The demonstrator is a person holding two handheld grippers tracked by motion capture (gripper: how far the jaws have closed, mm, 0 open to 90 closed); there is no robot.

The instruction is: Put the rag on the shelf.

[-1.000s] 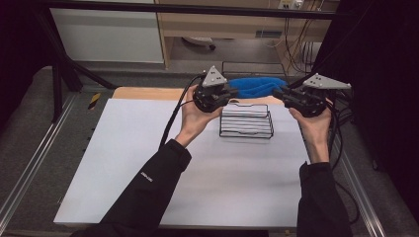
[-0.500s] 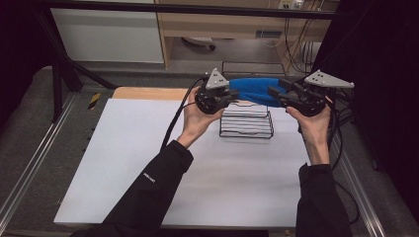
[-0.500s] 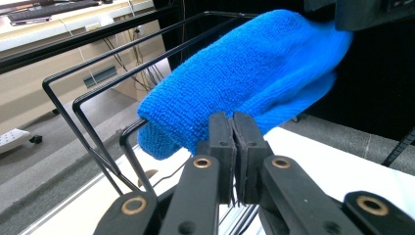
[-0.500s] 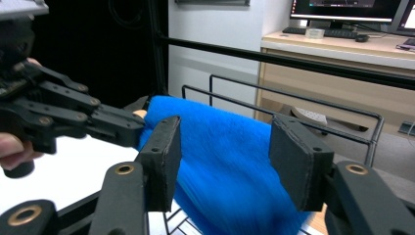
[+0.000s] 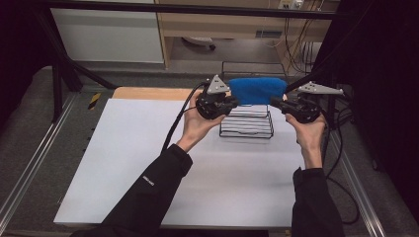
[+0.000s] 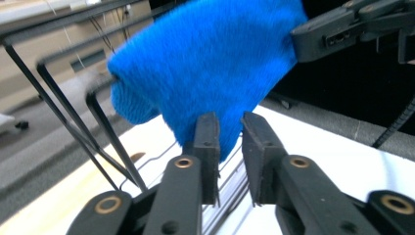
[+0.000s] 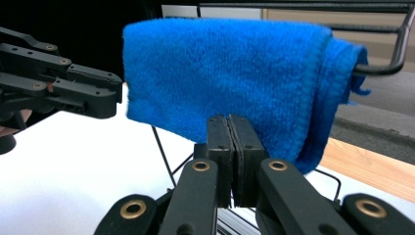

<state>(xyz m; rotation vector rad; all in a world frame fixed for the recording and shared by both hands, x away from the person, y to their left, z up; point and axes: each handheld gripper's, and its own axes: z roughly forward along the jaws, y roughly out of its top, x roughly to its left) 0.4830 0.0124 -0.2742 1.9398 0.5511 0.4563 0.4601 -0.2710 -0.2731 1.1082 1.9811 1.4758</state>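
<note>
A blue towel point(image 5: 257, 90) hangs folded over the top bar of a black wire rack point(image 5: 247, 126) at the far middle of the white table point(image 5: 148, 163). My left gripper point(image 5: 232, 102) is at the towel's left end. In the left gripper view its jaws point(image 6: 230, 122) have just been opening and stand slightly apart, with the towel's point(image 6: 205, 63) lower corner at their tips and not pinched. My right gripper point(image 5: 277, 103) is at the towel's right end. Its jaws point(image 7: 230, 120) have just closed pad to pad in front of the towel point(image 7: 230, 68), with no cloth seen between them.
The rack's wires point(image 6: 63, 98) run to the left of the towel, and its top bar point(image 7: 391, 68) sticks out on the right. A wooden strip point(image 5: 148, 93) edges the table's far side. Cables point(image 5: 173, 133) trail from both grippers. A black frame post point(image 5: 59, 84) stands at the far left.
The towel now hangs squarer and flatter across the rack's bar. The right gripper shifted slightly toward the towel and back. The left hand stayed put.
</note>
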